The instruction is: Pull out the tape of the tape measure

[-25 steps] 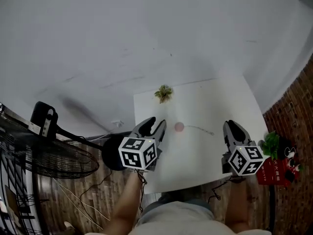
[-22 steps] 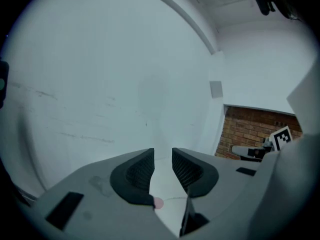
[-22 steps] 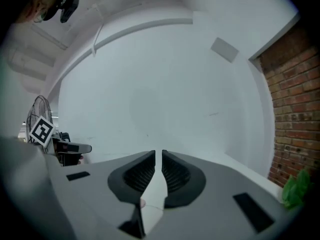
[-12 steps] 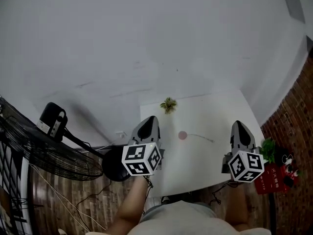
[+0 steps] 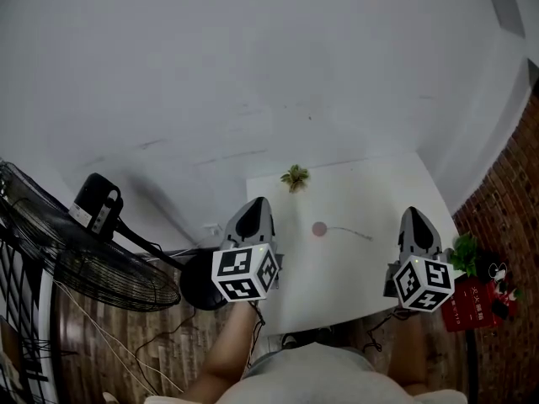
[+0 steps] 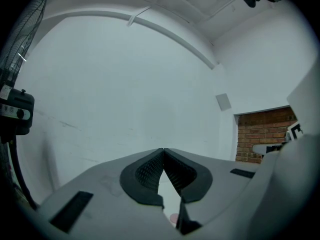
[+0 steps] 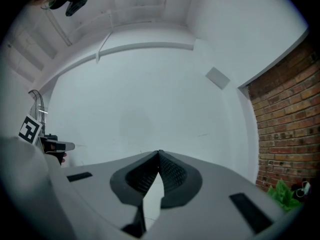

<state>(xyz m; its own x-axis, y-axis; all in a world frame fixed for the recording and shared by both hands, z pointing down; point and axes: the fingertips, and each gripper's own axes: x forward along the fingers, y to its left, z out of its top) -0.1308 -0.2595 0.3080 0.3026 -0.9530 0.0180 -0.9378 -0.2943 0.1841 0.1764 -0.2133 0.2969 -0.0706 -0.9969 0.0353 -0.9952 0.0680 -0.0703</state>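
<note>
A small round pink tape measure (image 5: 319,228) lies on the white table (image 5: 370,188), with a thin strip of tape (image 5: 349,233) drawn out to its right. My left gripper (image 5: 257,202) hangs over the table's left edge, left of the tape measure and apart from it, jaws shut with nothing between them. In the left gripper view the fingertips (image 6: 163,150) meet, and a bit of the pink tape measure (image 6: 173,218) shows below. My right gripper (image 5: 415,213) is over the table's right side, beyond the tape's end, also shut and empty (image 7: 159,153).
A small green sprig (image 5: 295,177) sits at the table's far edge. A standing fan (image 5: 76,268) and its black base (image 5: 198,280) are on the floor to the left. A potted plant (image 5: 465,251) and a red box (image 5: 472,301) stand right, by a brick wall.
The left gripper's jaws, open a second ago, have shut on nothing. Both grippers have lifted and levelled out, pointing at the wall. The tape measure has not moved.
</note>
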